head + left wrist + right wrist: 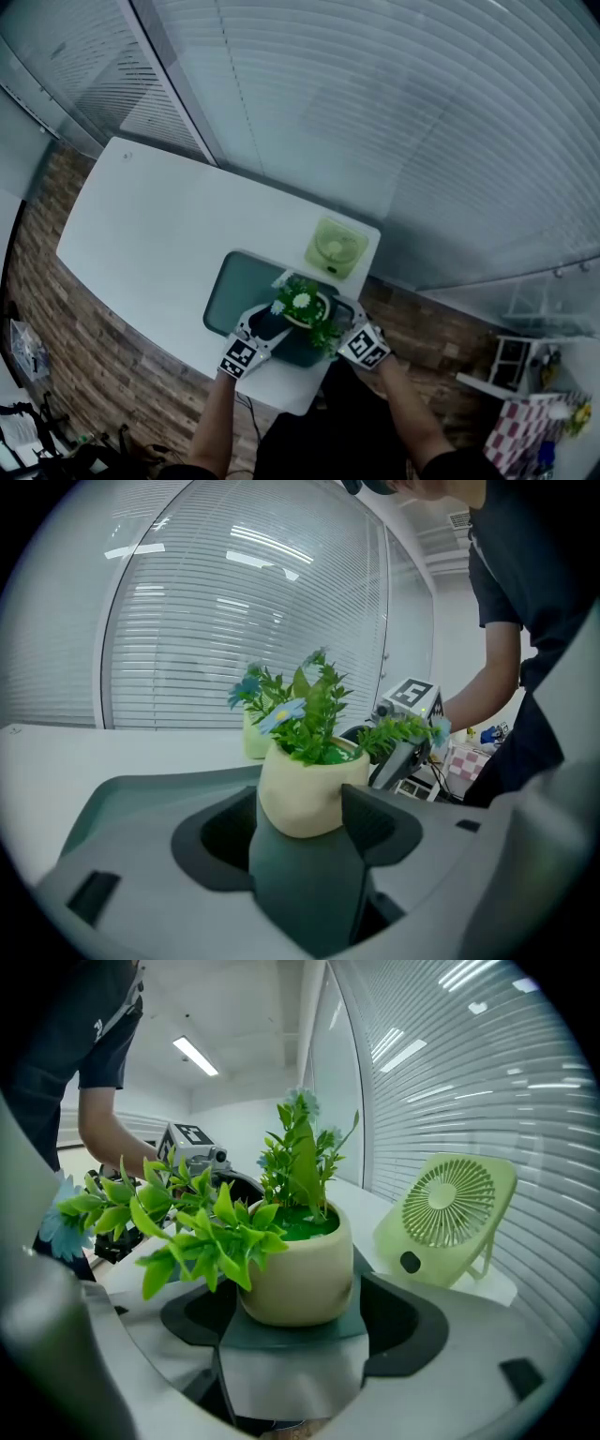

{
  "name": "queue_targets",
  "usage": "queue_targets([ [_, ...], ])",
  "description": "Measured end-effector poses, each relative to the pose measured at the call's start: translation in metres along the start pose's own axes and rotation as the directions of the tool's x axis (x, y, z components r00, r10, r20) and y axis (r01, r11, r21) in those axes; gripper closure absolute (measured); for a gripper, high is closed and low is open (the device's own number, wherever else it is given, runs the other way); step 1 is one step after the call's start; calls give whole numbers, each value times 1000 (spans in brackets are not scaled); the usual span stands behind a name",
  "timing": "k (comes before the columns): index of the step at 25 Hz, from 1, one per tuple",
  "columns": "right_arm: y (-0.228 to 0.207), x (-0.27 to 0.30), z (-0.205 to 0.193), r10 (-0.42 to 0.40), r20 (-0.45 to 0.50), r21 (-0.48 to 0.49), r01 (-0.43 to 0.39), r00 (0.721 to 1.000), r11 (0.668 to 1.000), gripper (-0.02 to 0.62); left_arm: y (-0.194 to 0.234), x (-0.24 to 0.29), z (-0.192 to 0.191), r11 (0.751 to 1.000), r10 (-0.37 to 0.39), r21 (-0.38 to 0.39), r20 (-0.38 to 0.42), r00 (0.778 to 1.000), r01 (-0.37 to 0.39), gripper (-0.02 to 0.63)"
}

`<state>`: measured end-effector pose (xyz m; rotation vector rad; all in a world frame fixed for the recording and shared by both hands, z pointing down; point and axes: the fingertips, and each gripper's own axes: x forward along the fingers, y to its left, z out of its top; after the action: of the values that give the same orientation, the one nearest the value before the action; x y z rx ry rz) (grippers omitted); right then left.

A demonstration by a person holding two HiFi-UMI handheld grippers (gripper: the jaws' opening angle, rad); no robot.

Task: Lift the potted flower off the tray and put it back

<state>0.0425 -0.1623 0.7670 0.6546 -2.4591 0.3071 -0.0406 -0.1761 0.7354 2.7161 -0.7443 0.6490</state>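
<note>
On the white table (141, 225) lies the dark green tray (234, 281), and we are working at its near edge, closest to us. Coming in from the left, our left gripper (267, 326) has its jaws set around the cream pot of the potted flower (302, 305). In the left gripper view both pads lie against the pot's sides, low under the leaves, so we read it as clamped on the pot. We hold low because the body is the only firm part; the foliage would just bend.

The plant itself stands upright towards the tray's near right part, and its base looks seated on the tray rather than raised, though the margin is hard to judge.

From the other side, our right gripper (336, 330) straddles the same pot. Its jaws hug both flanks beneath a drooping sprig, and we take it as gripping too. Opposed holds from two sides should keep the round pot from twisting or tipping in a lift.

Further right and behind, a pale green fan (330, 247) stands just beyond the tray's far edge, near enough that we should lift straight up.
</note>
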Motion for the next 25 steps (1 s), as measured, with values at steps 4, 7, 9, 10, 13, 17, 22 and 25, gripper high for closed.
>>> queue_targets([
  [4, 3, 3, -2, 32, -26, -23, -33, 999, 999, 216, -4, 4, -7, 996, -58, 68, -56, 997, 62, 341],
  [7, 3, 1, -2, 54, -58, -35, -57, 997, 998, 210, -5, 8, -8, 990, -98, 98, -80, 992, 105, 341],
  [9, 3, 4, -1, 56, -42, -27, -57, 998, 998, 209, -4, 10, -5, 986, -118, 112, -82, 990, 127, 341],
  [10, 2, 6, -1, 58, -31, -23, -59, 998, 998, 207, -5, 11, -4, 984, -126, 118, -85, 988, 135, 341],
  [13, 3, 8, -1, 67, -26, -21, -68, 997, 997, 207, -8, 15, -6, 978, -143, 140, -109, 984, 158, 341],
  [17, 4, 10, 0, 70, -28, -15, -70, 997, 997, 207, -9, 17, -9, 974, -151, 149, -117, 981, 168, 341],
  [22, 2, 7, 1, 83, -49, -3, -83, 995, 997, 207, -8, 19, -6, 975, -162, 137, -109, 981, 176, 339],
  [25, 1, 8, 2, 81, -34, -14, -82, 996, 997, 209, -8, 20, -7, 977, -162, 126, -106, 981, 174, 336],
])
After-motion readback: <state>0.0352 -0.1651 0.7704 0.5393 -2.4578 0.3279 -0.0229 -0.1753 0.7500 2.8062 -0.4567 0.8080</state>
